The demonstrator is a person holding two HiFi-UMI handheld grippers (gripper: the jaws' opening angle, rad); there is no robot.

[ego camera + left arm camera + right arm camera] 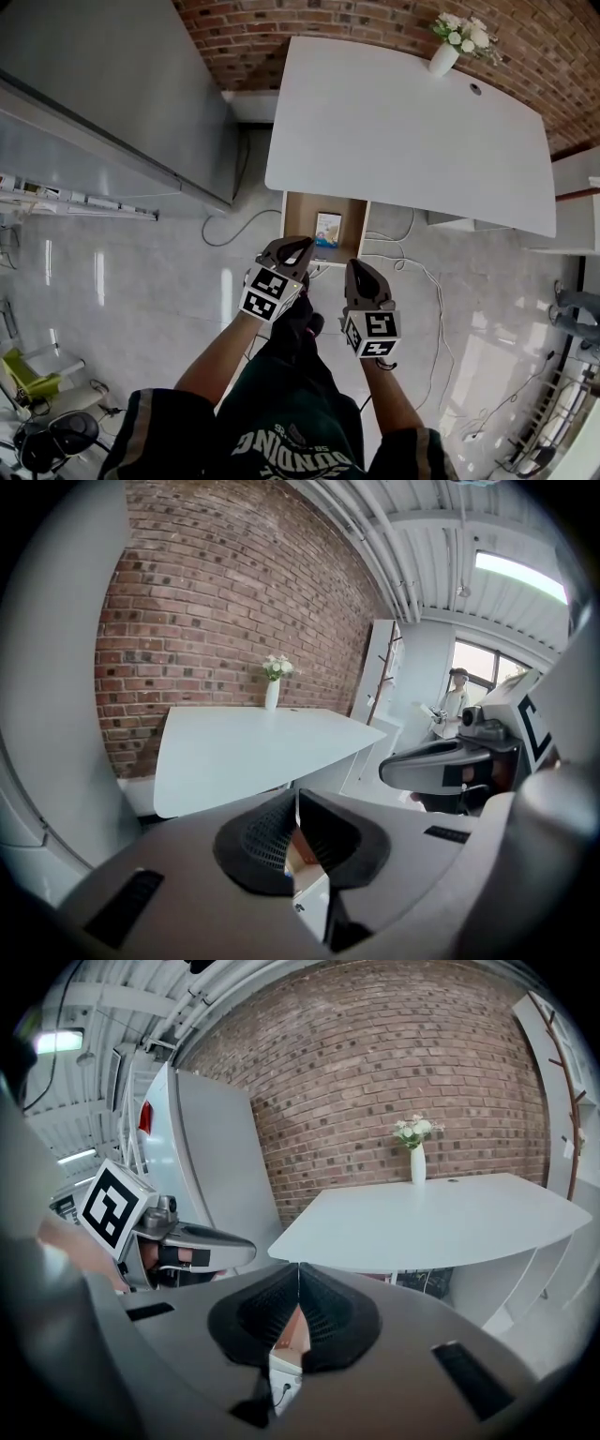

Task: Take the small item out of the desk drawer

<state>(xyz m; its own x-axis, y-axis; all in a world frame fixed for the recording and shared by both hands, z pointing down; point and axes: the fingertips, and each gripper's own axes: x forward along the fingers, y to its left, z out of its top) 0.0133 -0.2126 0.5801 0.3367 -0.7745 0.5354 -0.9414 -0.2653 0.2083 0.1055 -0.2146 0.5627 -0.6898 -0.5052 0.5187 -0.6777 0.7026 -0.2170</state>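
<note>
Two hand-held grippers hover side by side in front of a white desk (pixel 403 122), whose drawer (pixel 300 214) stands pulled open beneath the near edge. The small item (pixel 328 228), a pale card-like packet, lies on the wooden drawer floor towards the middle and right. Its long axis runs from near to far, roughly in line with the way both tools point.

The left hand-held gripper (pixel 298 248) has its jaws pressed together with nothing between them. Its tips sit just beside the drawer's near left corner, so the item lies a little beyond it and to its right. The right hand-held gripper (pixel 358 270), likewise closed and empty, hangs nearer to the person, off the drawer's near right corner, and the item lies beyond it and to its left.

Judged from the head view, the left tool is the closer of the two, though neither touches the item or the drawer. Whichever reaches in would first need to part its jaws and straddle the packet across its short side. A vase of white flowers (pixel 445 54) stands on the far right of the desk, well apart from the drawer.
</note>
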